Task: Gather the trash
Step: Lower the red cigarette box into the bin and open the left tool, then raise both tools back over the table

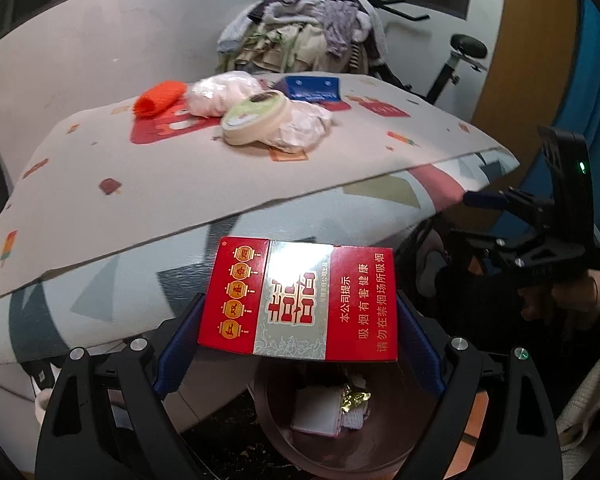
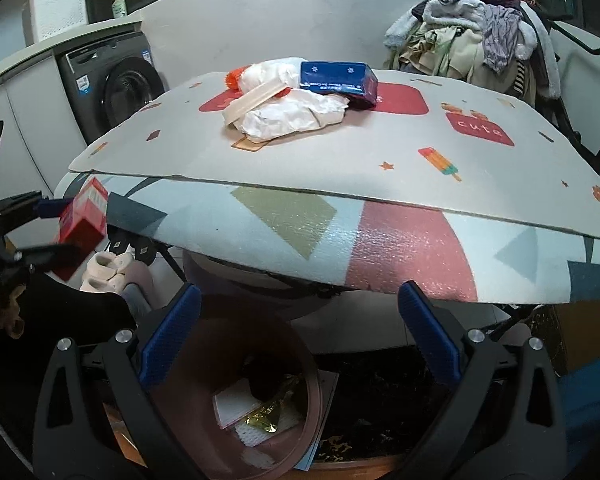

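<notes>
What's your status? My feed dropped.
Left gripper shut on red cigarette pack, above bin. Right gripper open, empty, over bin. Nothing in the way.

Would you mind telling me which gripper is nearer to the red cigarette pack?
Left. The left gripper is shut on the red cigarette pack, holding it above the pink trash bin. The right gripper is open and empty, off to its right.

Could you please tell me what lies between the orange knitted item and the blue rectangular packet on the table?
In the left wrist view, a crumpled white plastic bag lies between the orange knitted item and the blue rectangular packet.
</notes>
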A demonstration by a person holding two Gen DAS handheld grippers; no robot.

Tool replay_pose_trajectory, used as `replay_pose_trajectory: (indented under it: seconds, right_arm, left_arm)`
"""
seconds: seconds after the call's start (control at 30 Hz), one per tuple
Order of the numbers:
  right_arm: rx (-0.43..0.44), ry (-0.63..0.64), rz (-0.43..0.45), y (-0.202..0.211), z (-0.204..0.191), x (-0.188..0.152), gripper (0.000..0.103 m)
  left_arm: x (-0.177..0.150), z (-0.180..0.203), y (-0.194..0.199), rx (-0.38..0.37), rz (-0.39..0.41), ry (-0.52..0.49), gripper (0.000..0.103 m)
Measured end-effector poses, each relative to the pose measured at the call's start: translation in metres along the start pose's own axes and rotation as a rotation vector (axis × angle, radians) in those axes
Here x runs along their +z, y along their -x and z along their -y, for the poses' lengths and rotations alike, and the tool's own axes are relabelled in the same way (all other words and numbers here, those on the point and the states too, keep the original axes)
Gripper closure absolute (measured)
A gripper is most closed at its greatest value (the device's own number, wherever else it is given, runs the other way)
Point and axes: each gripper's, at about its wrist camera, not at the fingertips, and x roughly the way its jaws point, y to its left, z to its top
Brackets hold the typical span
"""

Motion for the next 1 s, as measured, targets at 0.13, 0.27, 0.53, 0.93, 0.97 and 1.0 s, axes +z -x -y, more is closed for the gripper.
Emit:
replay_pose_trajectory:
  seconds: [0.13, 0.27, 0.53, 0.93, 0.97, 1.0]
  right_arm:
    - [-0.003, -0.014, -0.004, -0.001, 0.002, -0.001, 0.006]
    - [-0.003, -0.018, -0.006, -0.002, 0.003, -0.001, 0.006]
    - [-0.003, -0.013, -0.010, -0.002, 0.002, -0.002, 0.006]
    - [-0.002, -0.018, -0.015, -0.004, 0.004, -0.003, 0.006]
    - [-0.002, -0.019, -0.016, -0.004, 0.004, -0.003, 0.006]
    - [-0.002, -0.019, -0.015, -0.004, 0.004, -0.003, 0.006]
  left_arm:
    - [-0.002, 0.008, -0.007, -0.028, -0.026, -0.033, 0.016]
    - [-0.004, 0.013, -0.012, -0.047, -0.043, -0.056, 0.016]
    - [-0.005, 0.019, -0.017, -0.065, -0.065, -0.078, 0.014]
    - [-0.003, 0.012, -0.012, -0.053, -0.039, -0.041, 0.006]
    - [-0.002, 0.011, -0.012, -0.050, -0.034, -0.039, 0.006]
    - [-0.002, 0.010, -0.011, -0.046, -0.030, -0.036, 0.006]
